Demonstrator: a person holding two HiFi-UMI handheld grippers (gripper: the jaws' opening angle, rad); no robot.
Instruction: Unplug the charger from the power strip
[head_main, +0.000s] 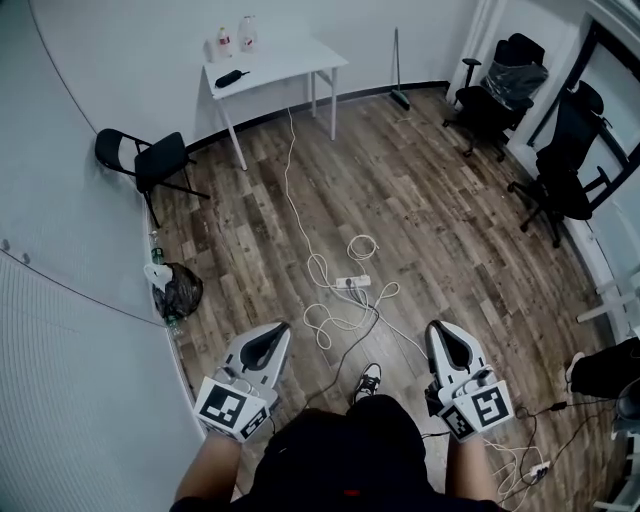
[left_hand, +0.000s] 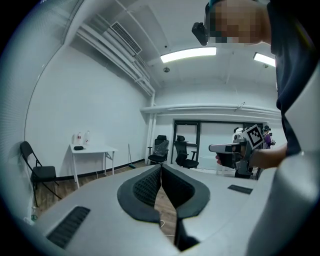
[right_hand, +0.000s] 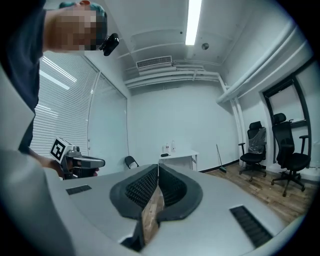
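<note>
Both grippers hang low in the head view, side by side above the brown wood-plank floor (head_main: 450, 210). The grey left gripper (head_main: 277, 332) has its black ribbed fingers (left_hand: 145, 187) pressed together at the tips, with only bare floor showing behind them. The grey right gripper (head_main: 438, 331) matches it: fingers (right_hand: 142, 187) closed tip to tip, with nothing between them.

Out ahead lies the white power strip (head_main: 353, 282), flat on the floor between the two grippers' lines and well apart from both. Loose white cable (head_main: 322, 318) loops around it and trails up toward the far wall. The charger itself is too small to pick out at this size.

Further back stands a white counter (head_main: 290, 62) with two bottles (head_main: 235, 38) and a small black object (head_main: 230, 77) on top. A black folding chair (head_main: 150, 158) sits by the left wall, a black rubbish bag (head_main: 181, 291) is nearer, and black office chairs (head_main: 505, 85) line the right side.
</note>
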